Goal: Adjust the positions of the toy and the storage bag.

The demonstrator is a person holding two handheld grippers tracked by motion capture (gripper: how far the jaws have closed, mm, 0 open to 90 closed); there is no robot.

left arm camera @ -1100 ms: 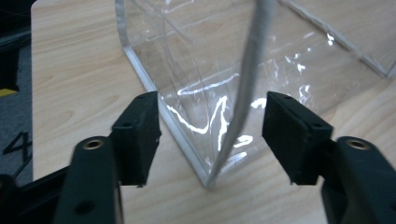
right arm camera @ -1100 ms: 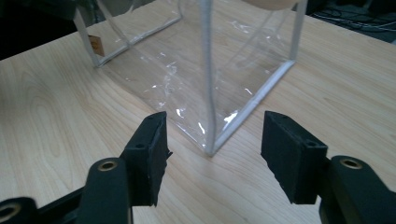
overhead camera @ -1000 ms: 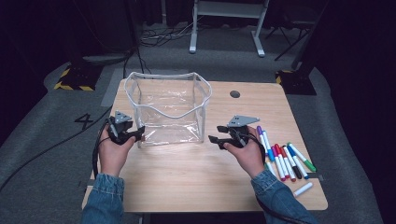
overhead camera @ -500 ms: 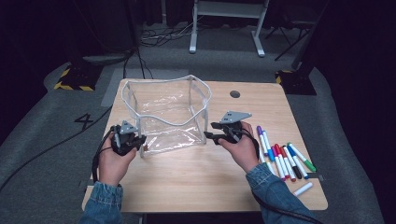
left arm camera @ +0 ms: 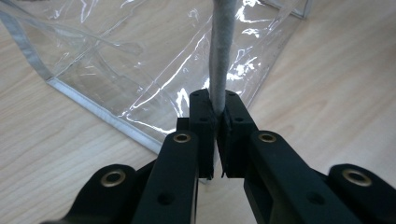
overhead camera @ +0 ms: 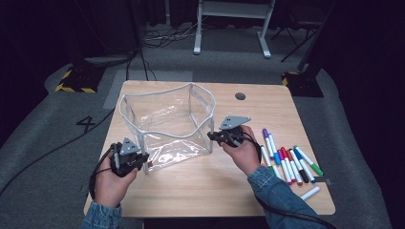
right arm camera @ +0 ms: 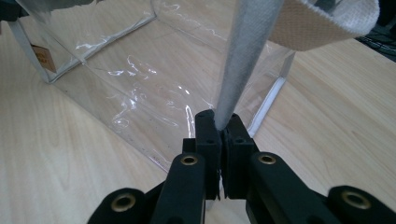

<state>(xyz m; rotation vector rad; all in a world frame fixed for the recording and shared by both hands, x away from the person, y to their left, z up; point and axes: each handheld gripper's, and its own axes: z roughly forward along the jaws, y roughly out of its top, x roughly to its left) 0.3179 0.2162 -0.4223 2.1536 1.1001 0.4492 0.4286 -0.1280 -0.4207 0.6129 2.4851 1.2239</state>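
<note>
Clear bag [overhead camera: 167, 125] in the middle of the table [overhead camera: 229, 191], pens [overhead camera: 286, 160] off to the right. Left gripper [overhead camera: 142, 161] pinching its near left corner, right gripper [overhead camera: 213, 137] pinching its near right corner. Could rip or slip if pulled too hard.

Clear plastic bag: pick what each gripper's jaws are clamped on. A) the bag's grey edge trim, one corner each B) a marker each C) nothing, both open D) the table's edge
A: the left gripper and the right gripper each pinch a grey trim strip of the clear bag; the markers lie apart.
</note>
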